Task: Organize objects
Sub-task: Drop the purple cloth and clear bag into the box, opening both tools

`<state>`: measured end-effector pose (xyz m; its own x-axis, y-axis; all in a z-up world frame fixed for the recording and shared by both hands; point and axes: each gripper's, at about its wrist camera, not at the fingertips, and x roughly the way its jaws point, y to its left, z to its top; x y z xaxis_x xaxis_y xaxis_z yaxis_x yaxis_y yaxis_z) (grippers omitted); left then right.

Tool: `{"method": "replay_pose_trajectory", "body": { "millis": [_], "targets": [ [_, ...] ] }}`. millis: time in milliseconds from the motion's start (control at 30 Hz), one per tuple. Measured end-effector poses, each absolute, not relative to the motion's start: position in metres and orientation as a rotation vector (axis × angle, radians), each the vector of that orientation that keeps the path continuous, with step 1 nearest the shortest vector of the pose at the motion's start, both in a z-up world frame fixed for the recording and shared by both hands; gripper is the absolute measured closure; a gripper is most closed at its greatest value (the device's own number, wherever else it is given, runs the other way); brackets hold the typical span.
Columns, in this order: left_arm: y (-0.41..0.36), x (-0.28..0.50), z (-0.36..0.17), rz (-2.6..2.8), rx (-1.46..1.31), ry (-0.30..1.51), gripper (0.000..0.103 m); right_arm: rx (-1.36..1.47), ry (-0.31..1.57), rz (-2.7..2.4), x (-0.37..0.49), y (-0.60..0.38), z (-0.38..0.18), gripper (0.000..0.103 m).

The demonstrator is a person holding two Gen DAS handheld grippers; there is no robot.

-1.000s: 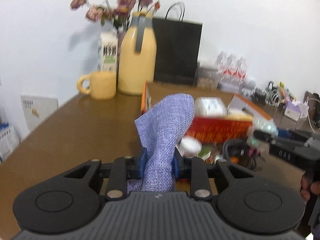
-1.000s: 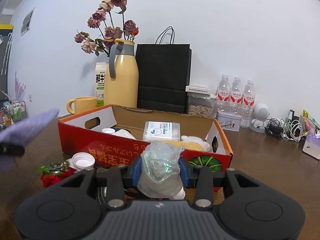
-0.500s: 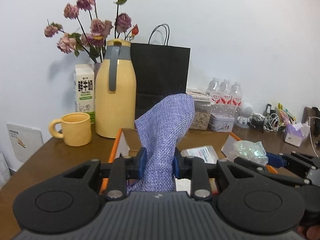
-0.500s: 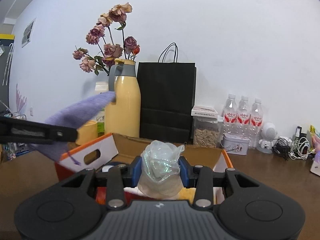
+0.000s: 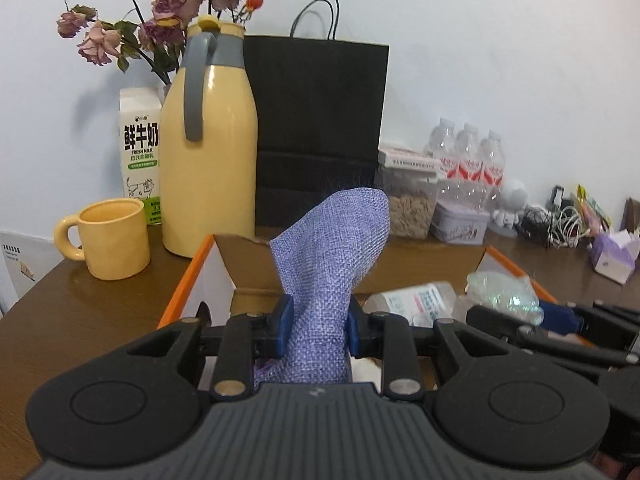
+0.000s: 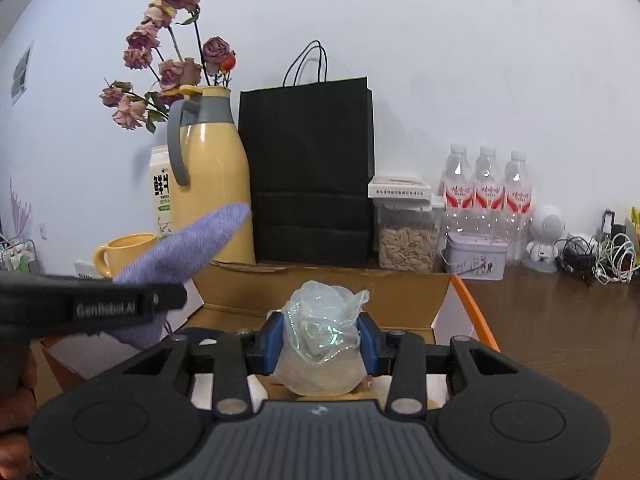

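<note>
Left gripper (image 5: 316, 326) clamped on the purple woven fabric pouch (image 5: 334, 268), right gripper (image 6: 320, 340) clamped on the crumpled clear plastic bag (image 6: 320, 332); both hover over the open orange-edged cardboard box (image 6: 360, 300); releasing side by side risks collision or snagging.

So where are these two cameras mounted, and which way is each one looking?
Left wrist: sits on the left gripper, looking forward along its fingers at the purple cloth that they clamp, over the cardboard box; the right gripper shows at the right edge.
Right wrist: sits on the right gripper, looking forward at the crumpled plastic bag that it clamps; the left gripper and part of a hand show on the left.
Shared: the box, yellow flask, black bag, water bottles.
</note>
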<state>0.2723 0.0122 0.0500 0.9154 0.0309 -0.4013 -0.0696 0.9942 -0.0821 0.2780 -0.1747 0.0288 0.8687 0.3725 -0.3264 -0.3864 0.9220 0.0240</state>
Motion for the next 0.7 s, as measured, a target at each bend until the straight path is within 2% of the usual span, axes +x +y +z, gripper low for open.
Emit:
{"method": "replay_pose_trajectory", "body": {
  "millis": [167, 200, 267, 300, 333, 367, 400, 433, 467, 700],
  "targets": [
    [0.012, 0.27, 0.046, 0.049, -0.096, 0.412, 0.074, -0.053, 0.342, 0.393, 0.276, -0.173, 0.026, 0.065],
    [0.012, 0.269, 0.046, 0.05, -0.094, 0.408, 0.071, -0.053, 0.344, 0.39, 0.276, -0.174, 0.025, 0.062],
    [0.011, 0.267, 0.046, 0.052, -0.089, 0.398, 0.054, -0.053, 0.345, 0.383, 0.274, -0.174, 0.024, 0.057],
    [0.01, 0.265, 0.046, 0.055, -0.088, 0.39, 0.037, -0.055, 0.346, 0.38, 0.274, -0.174, 0.024, 0.051],
    [0.01, 0.264, 0.045, 0.061, -0.085, 0.382, 0.025, -0.057, 0.347, 0.374, 0.273, -0.174, 0.023, 0.04],
    [0.011, 0.262, 0.046, 0.072, -0.085, 0.367, 0.02, -0.06, 0.344, 0.364, 0.272, -0.174, 0.023, 0.033],
    [0.011, 0.261, 0.046, 0.072, -0.085, 0.354, 0.012, -0.058, 0.34, 0.358, 0.272, -0.175, 0.023, 0.014],
    [0.011, 0.261, 0.046, 0.072, -0.085, 0.348, 0.004, -0.054, 0.337, 0.353, 0.272, -0.175, 0.023, 0.005],
    [0.011, 0.261, 0.047, 0.075, -0.085, 0.343, 0.001, -0.053, 0.335, 0.348, 0.272, -0.175, 0.022, 0.0],
    [0.012, 0.262, 0.046, 0.097, -0.098, 0.341, 0.0, -0.054, 0.332, 0.341, 0.272, -0.176, 0.023, 0.0]
  ]
}}
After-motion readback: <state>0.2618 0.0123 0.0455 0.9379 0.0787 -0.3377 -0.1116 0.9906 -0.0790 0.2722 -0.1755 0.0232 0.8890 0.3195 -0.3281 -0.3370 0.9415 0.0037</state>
